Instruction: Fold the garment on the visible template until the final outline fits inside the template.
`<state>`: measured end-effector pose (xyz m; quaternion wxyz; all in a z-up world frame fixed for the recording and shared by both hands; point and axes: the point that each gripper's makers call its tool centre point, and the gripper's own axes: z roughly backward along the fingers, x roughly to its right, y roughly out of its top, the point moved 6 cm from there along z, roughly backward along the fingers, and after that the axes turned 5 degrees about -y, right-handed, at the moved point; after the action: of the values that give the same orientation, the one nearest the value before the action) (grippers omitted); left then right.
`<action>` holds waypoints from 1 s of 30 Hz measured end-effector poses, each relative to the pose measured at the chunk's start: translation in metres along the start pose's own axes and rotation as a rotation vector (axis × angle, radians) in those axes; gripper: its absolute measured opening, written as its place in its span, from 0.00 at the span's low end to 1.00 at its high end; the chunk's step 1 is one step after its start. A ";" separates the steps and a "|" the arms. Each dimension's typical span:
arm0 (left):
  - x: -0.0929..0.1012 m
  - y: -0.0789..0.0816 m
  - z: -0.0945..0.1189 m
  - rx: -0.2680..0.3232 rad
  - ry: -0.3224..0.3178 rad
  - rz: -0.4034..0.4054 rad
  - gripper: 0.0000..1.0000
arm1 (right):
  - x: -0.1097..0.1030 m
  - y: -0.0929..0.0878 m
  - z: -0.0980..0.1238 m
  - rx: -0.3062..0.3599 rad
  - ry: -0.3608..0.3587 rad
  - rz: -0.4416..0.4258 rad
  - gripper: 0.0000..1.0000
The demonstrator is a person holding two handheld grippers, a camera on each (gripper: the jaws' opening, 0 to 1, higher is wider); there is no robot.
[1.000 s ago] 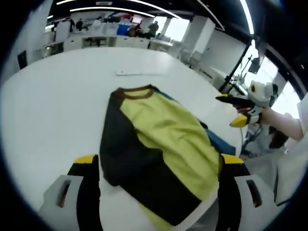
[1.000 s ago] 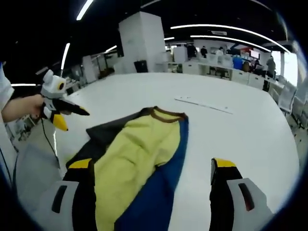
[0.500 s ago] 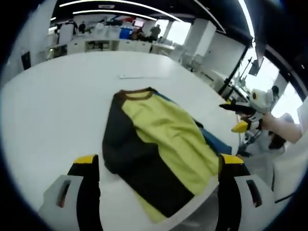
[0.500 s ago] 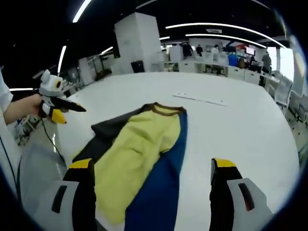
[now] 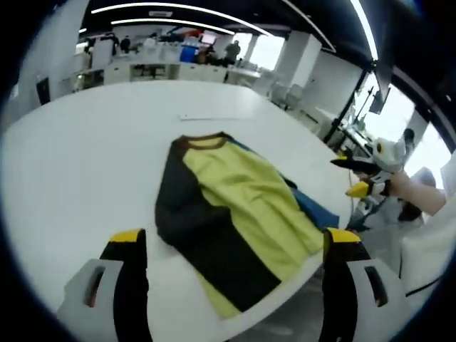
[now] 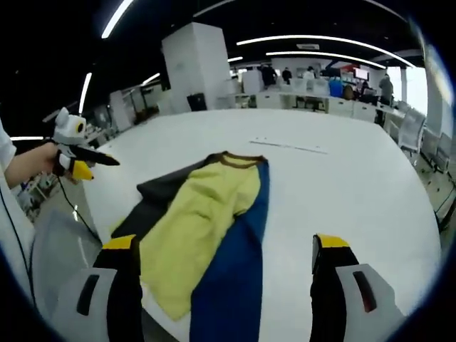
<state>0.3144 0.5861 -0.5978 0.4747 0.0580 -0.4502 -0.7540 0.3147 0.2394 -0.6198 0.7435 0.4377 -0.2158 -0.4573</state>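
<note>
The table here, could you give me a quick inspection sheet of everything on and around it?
Surface: white table, large, rounded.
Job's things: shirt, yellow, black and blue, lying flat with its collar away from the person and its hem at the near edge; no template outline can be made out.
Clutter: thin pale strip beyond the collar.
Grippers: left tool open; right tool open; both held off the shirt.
Cables: dark cord hanging below the left tool.
Surroundings: open office, desks, white pillar, ceiling lights, distant people.
</note>
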 end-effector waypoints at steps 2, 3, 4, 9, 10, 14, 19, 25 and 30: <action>0.001 -0.001 0.002 0.000 0.003 -0.001 1.00 | 0.000 -0.001 0.003 0.001 -0.005 -0.002 1.00; 0.001 -0.001 0.002 0.003 0.004 0.002 1.00 | 0.001 -0.002 0.004 0.001 -0.006 -0.003 1.00; 0.001 -0.002 0.003 0.006 0.005 0.006 1.00 | 0.001 -0.003 0.005 0.001 -0.009 -0.005 1.00; 0.003 -0.004 0.008 0.011 0.010 0.008 1.00 | 0.000 -0.007 0.011 0.003 -0.015 -0.018 1.00; 0.004 -0.004 0.009 0.013 0.009 0.009 1.00 | -0.001 -0.008 0.012 0.002 -0.016 -0.018 1.00; 0.006 -0.007 0.013 0.016 0.012 0.009 1.00 | -0.003 -0.011 0.016 0.000 -0.017 -0.021 1.00; 0.008 -0.013 0.020 0.017 0.018 0.013 1.00 | -0.004 -0.018 0.023 -0.009 -0.020 -0.025 1.00; 0.012 -0.022 0.027 0.016 0.023 0.022 1.00 | -0.005 -0.027 0.032 -0.020 -0.032 -0.036 1.00; 0.015 -0.027 0.033 0.017 0.028 0.026 1.00 | -0.007 -0.035 0.039 -0.033 -0.034 -0.035 1.00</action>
<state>0.2713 0.5991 -0.5934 0.4900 0.0669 -0.4508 -0.7431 0.2663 0.2209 -0.6283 0.7387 0.4211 -0.2134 -0.4811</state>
